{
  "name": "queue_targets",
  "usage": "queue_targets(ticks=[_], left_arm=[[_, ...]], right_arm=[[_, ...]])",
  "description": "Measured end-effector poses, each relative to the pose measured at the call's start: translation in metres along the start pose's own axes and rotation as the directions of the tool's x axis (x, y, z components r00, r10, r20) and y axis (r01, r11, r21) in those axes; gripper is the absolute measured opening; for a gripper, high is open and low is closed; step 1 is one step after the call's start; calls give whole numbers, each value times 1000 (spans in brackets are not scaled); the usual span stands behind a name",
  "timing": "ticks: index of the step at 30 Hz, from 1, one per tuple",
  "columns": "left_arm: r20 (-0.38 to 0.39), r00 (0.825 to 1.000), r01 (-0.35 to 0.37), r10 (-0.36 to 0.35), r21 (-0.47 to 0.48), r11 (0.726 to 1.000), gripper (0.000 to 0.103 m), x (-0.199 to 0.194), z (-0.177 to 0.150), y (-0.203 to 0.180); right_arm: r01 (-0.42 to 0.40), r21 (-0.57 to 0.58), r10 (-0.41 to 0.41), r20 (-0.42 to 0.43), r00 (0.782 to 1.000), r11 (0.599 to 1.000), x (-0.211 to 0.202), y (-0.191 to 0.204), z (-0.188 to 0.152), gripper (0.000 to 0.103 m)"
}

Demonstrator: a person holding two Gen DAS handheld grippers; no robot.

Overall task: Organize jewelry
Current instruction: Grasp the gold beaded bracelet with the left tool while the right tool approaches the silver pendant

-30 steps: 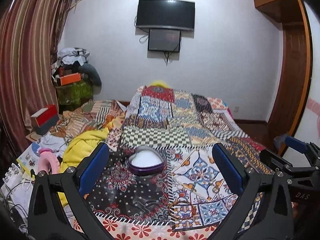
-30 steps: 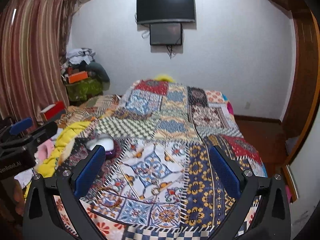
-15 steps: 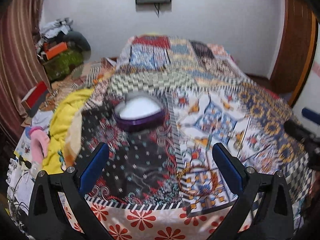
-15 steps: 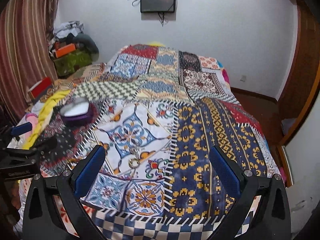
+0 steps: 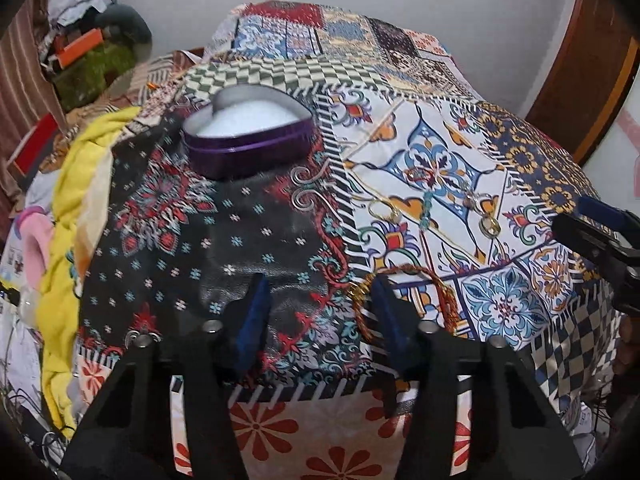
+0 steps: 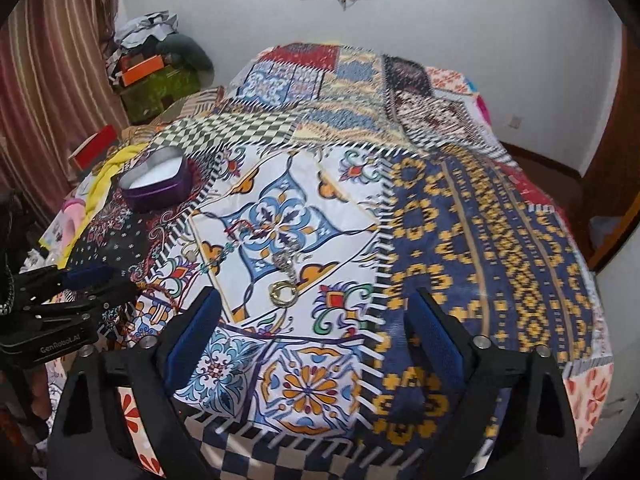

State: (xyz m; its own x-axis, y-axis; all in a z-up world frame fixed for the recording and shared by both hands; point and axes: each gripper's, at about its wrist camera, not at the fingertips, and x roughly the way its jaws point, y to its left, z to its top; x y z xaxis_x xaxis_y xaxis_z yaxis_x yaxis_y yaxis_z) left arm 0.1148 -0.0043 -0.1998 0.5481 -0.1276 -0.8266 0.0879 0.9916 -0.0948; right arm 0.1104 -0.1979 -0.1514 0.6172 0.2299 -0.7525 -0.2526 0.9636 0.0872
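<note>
Patchwork bedspread fills frame. Purple heart-shaped tin, lid off, upper left; gold rings centre. Left gripper half-open, right gripper wide, both empty.

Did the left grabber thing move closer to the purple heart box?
Yes. The left gripper has come forward and down over the quilt; the heart-shaped tin now looks bigger, and its jaws have narrowed.
</note>
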Motion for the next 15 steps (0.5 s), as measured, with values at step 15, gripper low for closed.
queue_targets(ticks=[15], left_arm=[[-5, 996, 84, -84, 26, 996, 11, 5, -4, -8]], right_arm=[[-94, -3, 93, -137, 986, 996, 44, 9, 3, 52]])
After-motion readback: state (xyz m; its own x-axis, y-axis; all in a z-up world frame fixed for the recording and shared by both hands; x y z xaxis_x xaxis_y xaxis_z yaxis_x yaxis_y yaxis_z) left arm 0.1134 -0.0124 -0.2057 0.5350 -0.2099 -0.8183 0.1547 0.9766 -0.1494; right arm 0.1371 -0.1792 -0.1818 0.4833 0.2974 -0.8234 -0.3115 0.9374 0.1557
